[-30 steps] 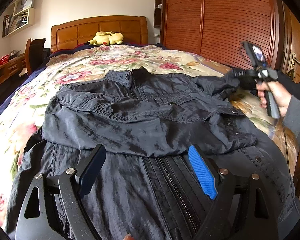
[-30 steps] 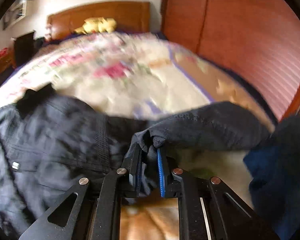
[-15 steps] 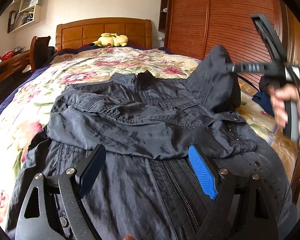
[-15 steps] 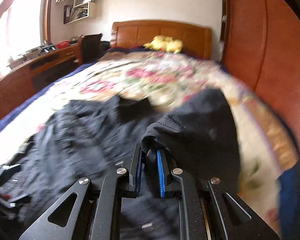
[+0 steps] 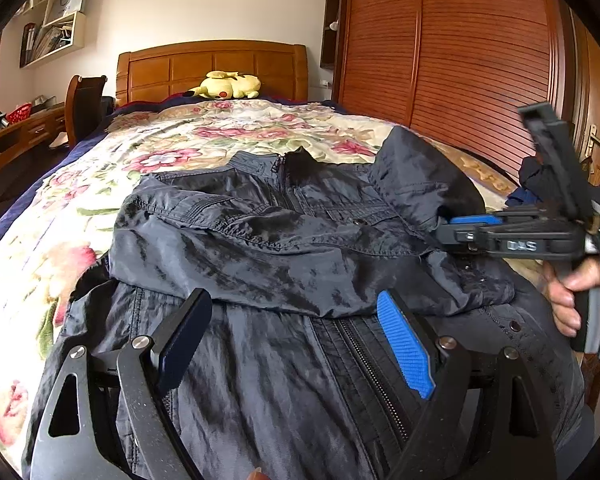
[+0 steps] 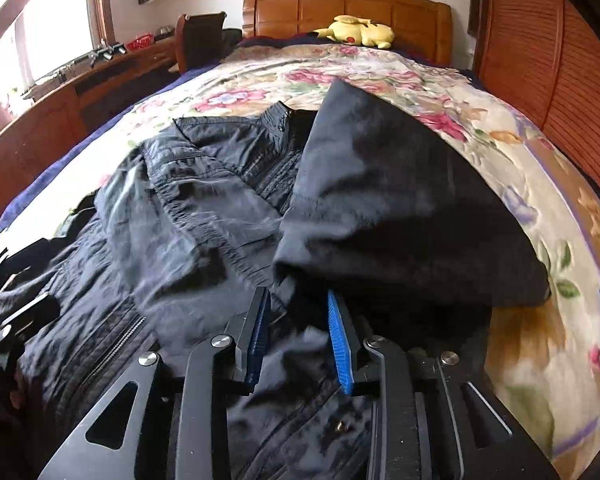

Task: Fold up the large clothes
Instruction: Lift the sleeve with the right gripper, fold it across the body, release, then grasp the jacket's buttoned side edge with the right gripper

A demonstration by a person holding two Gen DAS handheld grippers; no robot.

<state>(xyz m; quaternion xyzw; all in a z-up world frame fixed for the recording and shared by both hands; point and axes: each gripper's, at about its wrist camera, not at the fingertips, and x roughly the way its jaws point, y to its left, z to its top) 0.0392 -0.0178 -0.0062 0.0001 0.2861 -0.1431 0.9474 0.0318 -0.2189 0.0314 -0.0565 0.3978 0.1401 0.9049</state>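
Both tongs stand apart: left gripper (image 5: 296, 340) over the jacket's (image 5: 260, 248) near hem, right gripper (image 6: 300, 340) at the sleeve (image 6: 384, 200) folded across its right side, on the bed (image 5: 180, 136).

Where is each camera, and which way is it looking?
Left wrist: sits on the left gripper, low over the jacket's hem, looking up the bed to the headboard; shows its own open fingers, the right gripper and a hand.
Right wrist: sits on the right gripper, at the jacket's right side, facing the headboard; shows its parted fingers.
Both see the yellow plush toy.
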